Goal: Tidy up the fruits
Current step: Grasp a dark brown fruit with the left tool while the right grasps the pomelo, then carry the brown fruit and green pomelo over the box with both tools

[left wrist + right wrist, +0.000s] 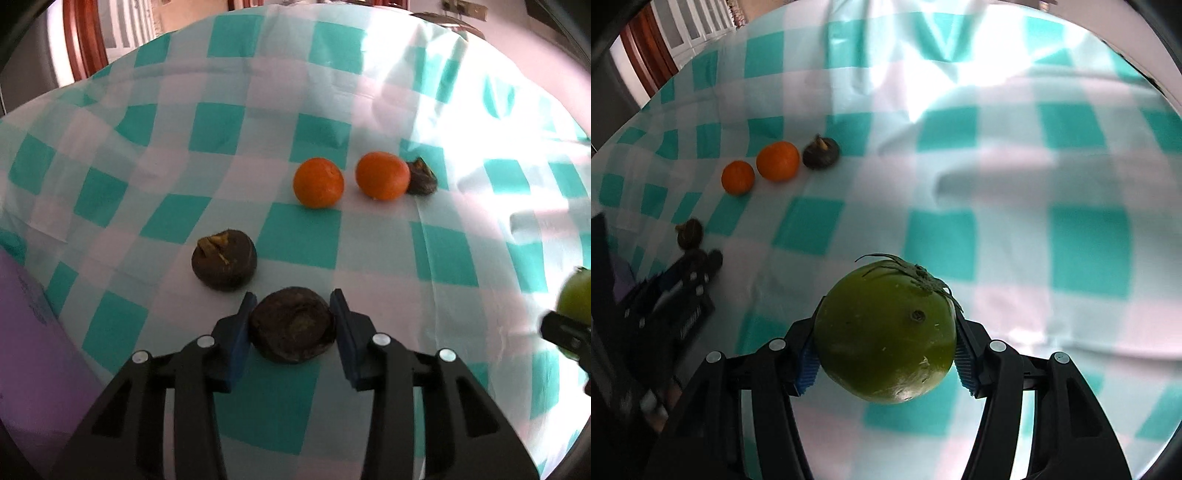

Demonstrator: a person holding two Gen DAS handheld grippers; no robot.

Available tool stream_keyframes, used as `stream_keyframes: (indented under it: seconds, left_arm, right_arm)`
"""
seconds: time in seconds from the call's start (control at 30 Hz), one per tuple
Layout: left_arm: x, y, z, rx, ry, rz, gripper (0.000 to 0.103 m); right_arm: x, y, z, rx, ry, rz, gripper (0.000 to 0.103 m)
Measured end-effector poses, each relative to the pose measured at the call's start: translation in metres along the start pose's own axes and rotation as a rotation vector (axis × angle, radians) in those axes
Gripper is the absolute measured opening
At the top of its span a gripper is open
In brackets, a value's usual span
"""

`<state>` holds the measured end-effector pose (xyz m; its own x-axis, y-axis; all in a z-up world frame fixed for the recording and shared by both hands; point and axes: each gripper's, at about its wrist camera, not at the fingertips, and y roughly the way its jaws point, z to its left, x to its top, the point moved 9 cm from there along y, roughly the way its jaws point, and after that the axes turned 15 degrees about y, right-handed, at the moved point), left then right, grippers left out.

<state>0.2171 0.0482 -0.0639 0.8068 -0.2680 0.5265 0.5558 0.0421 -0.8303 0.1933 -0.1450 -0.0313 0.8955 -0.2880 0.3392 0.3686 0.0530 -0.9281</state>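
Note:
My left gripper (293, 299) has its jaws on both sides of a dark brown fruit (293, 329) on the checked cloth (303, 236); the blue pads touch or nearly touch it. A second dark fruit (224, 259) lies just ahead to the left. Two oranges (318, 181) (382, 175) and a third dark fruit (421, 176) sit in a row farther out. My right gripper (886, 317) is shut on a green tomato (884, 332) and holds it above the cloth. The oranges (738, 177) (778, 161) also show in the right wrist view.
A purple object (26, 332) lies at the left edge of the table. A wooden chair (83, 40) stands behind the table at far left. The cloth is wrinkled toward the far right. The left gripper body (668, 302) sits at the left of the right wrist view.

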Motion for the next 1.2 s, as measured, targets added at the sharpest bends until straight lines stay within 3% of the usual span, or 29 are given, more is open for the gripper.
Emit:
stream_keyframes:
  seconds: [0.13, 0.37, 0.6, 0.8, 1.2]
  left_arm:
    - [-0.019, -0.019, -0.013, -0.043, 0.001, 0.049, 0.041]
    - [-0.041, -0.088, -0.063, -0.111, 0.073, 0.039, 0.041]
    - [-0.027, -0.165, -0.069, -0.087, 0.067, -0.069, 0.041]
    - [-0.032, -0.218, -0.061, -0.044, 0.046, -0.111, 0.041]
    - [-0.048, -0.301, -0.028, 0.04, 0.028, -0.157, 0.041]
  right_arm:
    - [-0.031, -0.021, -0.021, 0.019, 0.035, 0.004, 0.058]
    - [-0.08, -0.054, -0.046, 0.062, 0.03, 0.024, 0.058]
    - [-0.081, -0.111, -0.035, 0.144, -0.055, -0.061, 0.058]
    - [-0.089, -0.16, -0.029, 0.203, -0.152, -0.132, 0.058]
    - [-0.11, -0.211, -0.033, 0.219, -0.217, -0.178, 0.058]
